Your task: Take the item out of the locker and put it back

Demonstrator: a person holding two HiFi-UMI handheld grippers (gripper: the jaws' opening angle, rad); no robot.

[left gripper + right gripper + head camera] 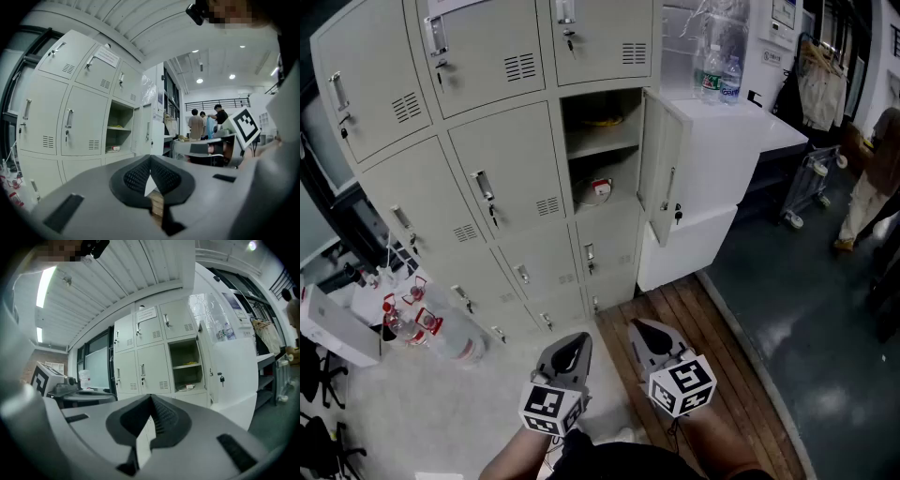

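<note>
the item (598,190), a small white and red thing, lies on the lower shelf of the open locker (569,150), well apart from both grippers. nearest, the left gripper (574,345) and the right gripper (643,332) are each clenched on nothing, side by side above the wooden floor (722,323). farther off, the locker door (662,169) stands swung out to the right, with water bottles (719,73) on the white cabinet (741,131) beyond it.

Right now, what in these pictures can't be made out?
Head view: white-and-red item on the open locker's lower shelf, too small to identify.
Head view: yellow thing on the upper shelf, in shadow.
Head view: person cut off by the right edge.
</note>
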